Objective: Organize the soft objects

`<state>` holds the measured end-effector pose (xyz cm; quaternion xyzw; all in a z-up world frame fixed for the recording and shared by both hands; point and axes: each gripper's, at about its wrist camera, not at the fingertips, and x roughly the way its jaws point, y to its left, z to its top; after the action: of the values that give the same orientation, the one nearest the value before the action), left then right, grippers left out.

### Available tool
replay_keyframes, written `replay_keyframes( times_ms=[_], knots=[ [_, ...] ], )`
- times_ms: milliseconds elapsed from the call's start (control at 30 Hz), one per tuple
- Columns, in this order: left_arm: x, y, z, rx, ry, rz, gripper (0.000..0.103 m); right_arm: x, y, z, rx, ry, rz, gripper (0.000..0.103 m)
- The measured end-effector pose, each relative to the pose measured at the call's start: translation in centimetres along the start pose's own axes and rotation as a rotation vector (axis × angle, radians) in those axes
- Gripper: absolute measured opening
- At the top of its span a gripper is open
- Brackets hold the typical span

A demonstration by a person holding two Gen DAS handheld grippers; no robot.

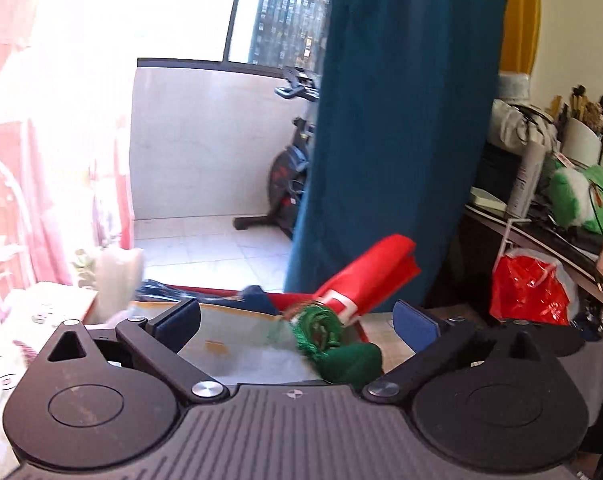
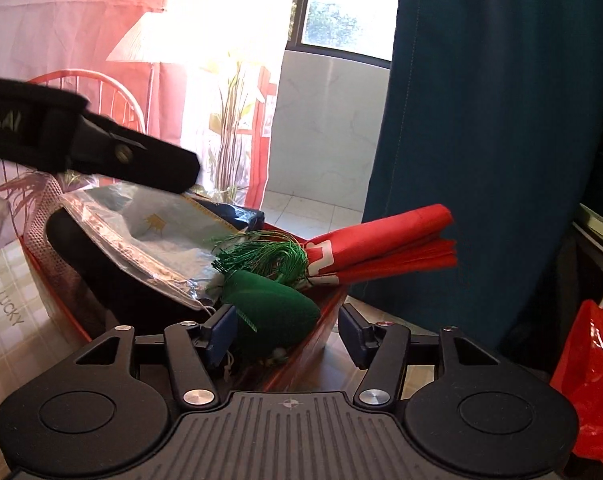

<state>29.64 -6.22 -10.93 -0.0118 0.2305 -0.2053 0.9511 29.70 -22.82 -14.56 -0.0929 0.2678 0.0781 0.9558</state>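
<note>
Left gripper (image 1: 297, 322) stands with its jaws spread to full width, nothing pressed between the blue pads (image 1: 183, 320); the green and red soft things lie beyond the gap, clear of both pads. Right gripper (image 2: 287, 334) has its jaws partly apart; the green plush piece (image 2: 277, 314) sits between them, against or just beside the left pad and apart from the right one, so no grip is confirmed. Teal curtain (image 2: 493, 120) hangs behind, the largest item in view, with a pale red curtain (image 2: 61, 20) at the bright window to the left. An orange-red box (image 2: 321, 332) stands on the checked tabletop (image 2: 9, 312) and holds the task's things. Inside it, a clear plastic packet (image 2: 141, 240) with pale fabric lies tilted over dark contents. A folded red cloth (image 2: 385, 244) with white markings leans over the box's far right edge, projecting outward. The green plush piece rests in the near right corner of the box, touching the green tassel (image 2: 269, 258), which sits between it and the red cloth. A crumpled red plastic bag (image 2: 593, 380) lies to the right, well apart from the box. From the right wrist view, the left gripper's black body crosses the upper left, above the box.
</note>
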Motion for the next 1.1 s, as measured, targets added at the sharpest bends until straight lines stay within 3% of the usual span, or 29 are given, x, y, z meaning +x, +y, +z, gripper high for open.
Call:
replay_keyframes(
  times_ms=[333, 700, 800, 1100],
  knots=[
    [-3.8, 0.4, 1.1, -0.038, -0.004, 0.1, 0.103, -5.3, 0.4, -0.1, 0.084, -0.064, -0.03, 0.103],
    [-10.4, -0.9, 2.1, 0.035, -0.067, 0.113, 0.103, -13.3, 2.2, 1.6, 0.185, -0.16, -0.064, 0.103],
    [-12.4, -1.7, 2.4, 0.06, -0.076, 0.158, 0.103, -15.5, 2.6, 1.9, 0.22, -0.166, -0.106, 0.103],
    [-18.4, -2.4, 2.5, 0.05, -0.102, 0.175, 0.103, -21.8, 3.5, 2.1, 0.306, -0.215, -0.127, 0.103]
  ],
)
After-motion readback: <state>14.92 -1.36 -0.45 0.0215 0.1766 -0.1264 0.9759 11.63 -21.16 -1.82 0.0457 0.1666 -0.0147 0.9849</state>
